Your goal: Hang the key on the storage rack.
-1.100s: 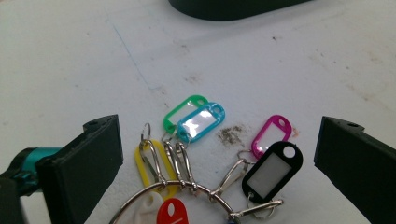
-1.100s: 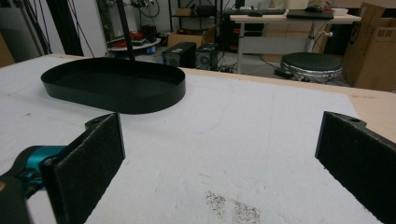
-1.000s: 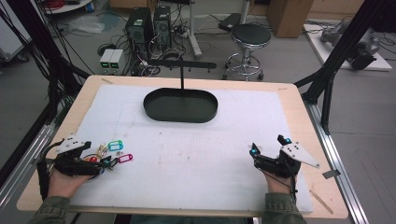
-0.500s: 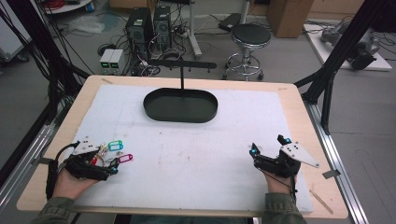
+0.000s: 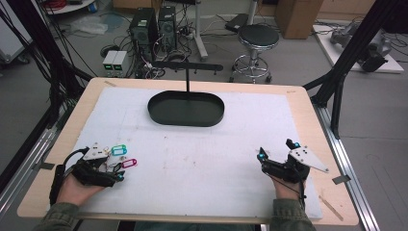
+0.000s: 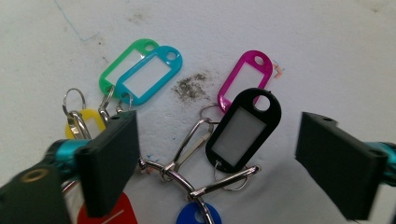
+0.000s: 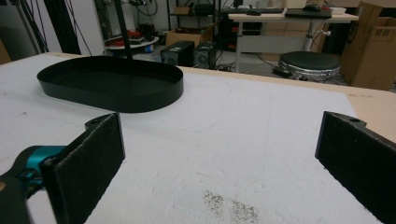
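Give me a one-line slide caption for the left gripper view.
Left gripper hangs open over a cluster of coloured key tags on rings, jaws closing in, with the black key tag between them, untouched.

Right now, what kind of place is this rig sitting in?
Probably a lab or workshop: desktop computer towers and loose cables on the floor, a black frame around the table, and a stool behind it.

The left gripper (image 5: 113,174) has slid toward 5 o'clock over the key tags (image 5: 120,156), its jaws just closing slightly, gripping nothing.
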{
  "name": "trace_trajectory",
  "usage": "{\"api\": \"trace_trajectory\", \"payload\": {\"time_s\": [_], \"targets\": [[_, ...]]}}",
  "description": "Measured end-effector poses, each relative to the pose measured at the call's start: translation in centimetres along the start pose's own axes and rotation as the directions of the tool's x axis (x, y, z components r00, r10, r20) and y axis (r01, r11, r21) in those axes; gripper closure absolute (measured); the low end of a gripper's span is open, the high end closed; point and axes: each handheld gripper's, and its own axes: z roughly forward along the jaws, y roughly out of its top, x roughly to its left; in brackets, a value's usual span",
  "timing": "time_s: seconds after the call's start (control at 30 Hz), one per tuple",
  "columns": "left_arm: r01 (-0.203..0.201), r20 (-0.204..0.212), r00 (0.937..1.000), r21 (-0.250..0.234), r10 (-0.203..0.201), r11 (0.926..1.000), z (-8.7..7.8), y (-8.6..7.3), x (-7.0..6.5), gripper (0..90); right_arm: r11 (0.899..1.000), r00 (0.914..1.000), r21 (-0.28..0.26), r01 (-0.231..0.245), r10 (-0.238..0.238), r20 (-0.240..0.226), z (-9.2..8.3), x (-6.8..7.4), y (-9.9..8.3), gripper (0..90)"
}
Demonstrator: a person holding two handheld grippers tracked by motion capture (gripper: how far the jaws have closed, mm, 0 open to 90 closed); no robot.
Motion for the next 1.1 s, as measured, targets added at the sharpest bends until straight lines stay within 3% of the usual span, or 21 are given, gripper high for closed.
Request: {"api": "trace_trajectory", "payload": {"time_s": [0.13, 0.17, 0.27, 0.53, 0.8, 1.1], "targets": [[-0.017, 0.012, 0.9998, 0.026, 0.016, 0.9995, 0.3, -0.1, -0.1, 30.9, 1.000, 1.0000, 0.000, 0.001, -0.001, 0.001, 0.0, 0.0, 0.0, 0.3], [-0.011, 0.031, 0.9995, 0.026, 0.010, 0.9996, 0.3, -0.1, 0.0, 30.9, 1.000, 1.0000, 0.000, 0.001, -0.001, 0.001, 0.0, 0.0, 0.0, 0.3], [-0.004, 0.060, 0.9982, 0.011, 0.003, 0.9999, 0.1, -0.2, 0.2, 49.7, 1.000, 1.0000, 0.000, -0.001, 0.001, 0.003, 0.0, 0.0, 0.0, 0.3], [0.020, 0.063, 0.9978, 0.005, -0.020, 0.9998, -0.2, -0.2, 0.8, 82.7, 1.000, 1.0000, 0.000, 0.001, -0.001, 0.004, 0.0, 0.0, 0.0, 0.4], [0.002, 0.064, 0.9980, -0.015, -0.001, 0.9999, -0.4, -0.1, 1.0, 84.3, 1.000, 1.0000, 0.001, 0.002, -0.002, 0.008, 0.0, 0.0, 0.0, 0.4], [0.023, 0.117, 0.9931, -0.082, -0.013, 0.9963, -2.2, 1.0, 2.1, 84.4, 1.000, 0.9999, 0.003, 0.016, -0.016, 0.001, 0.2, 0.2, 0.0, 0.4]]}}
